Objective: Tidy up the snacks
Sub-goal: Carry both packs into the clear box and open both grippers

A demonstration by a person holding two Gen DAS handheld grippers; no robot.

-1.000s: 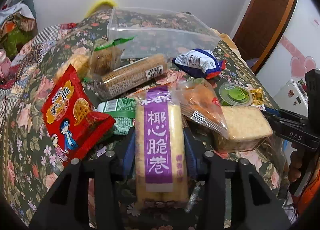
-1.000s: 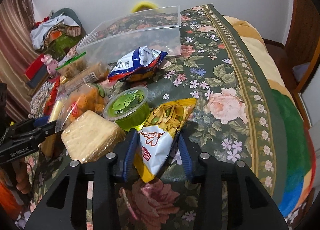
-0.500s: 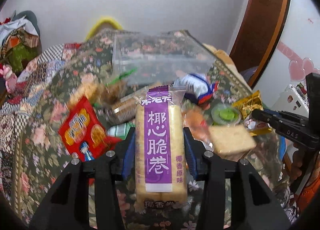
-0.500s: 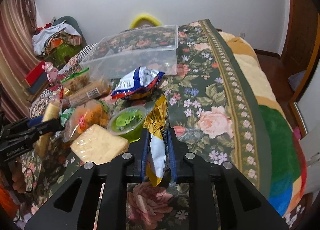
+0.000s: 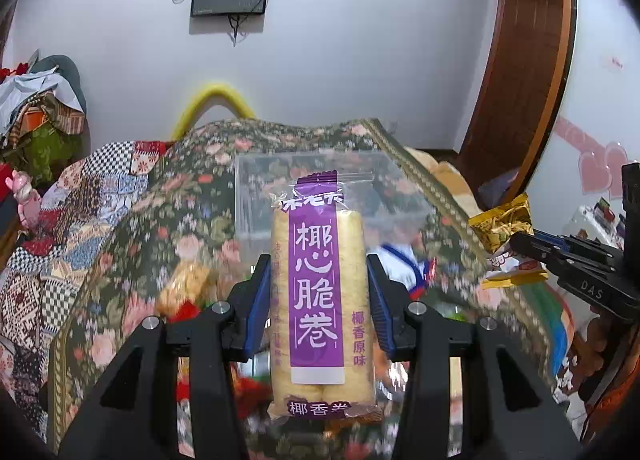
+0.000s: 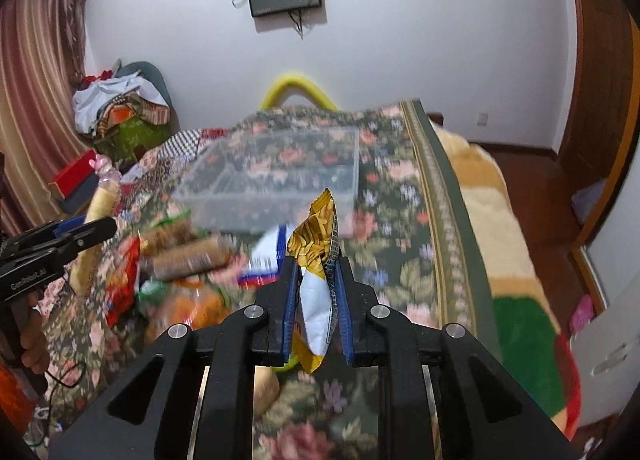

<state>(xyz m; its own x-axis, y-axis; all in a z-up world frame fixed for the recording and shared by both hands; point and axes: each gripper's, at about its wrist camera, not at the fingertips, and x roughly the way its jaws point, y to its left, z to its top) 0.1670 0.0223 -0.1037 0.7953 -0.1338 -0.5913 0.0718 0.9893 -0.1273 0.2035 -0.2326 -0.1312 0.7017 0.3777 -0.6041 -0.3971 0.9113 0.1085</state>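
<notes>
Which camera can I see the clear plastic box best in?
The right wrist view. The clear box sits open on the flowered blanket, only its near edge hidden by the yellow snack bag. In the left wrist view, the purple snack pack covers its middle.

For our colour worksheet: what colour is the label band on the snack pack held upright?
Purple with white characters, on the long pale-yellow wafer-roll pack; clearest in the left wrist view.

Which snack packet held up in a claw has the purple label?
The long coconut roll pack in the left claw; the right claw pinches a yellow-and-white chip bag.
</notes>
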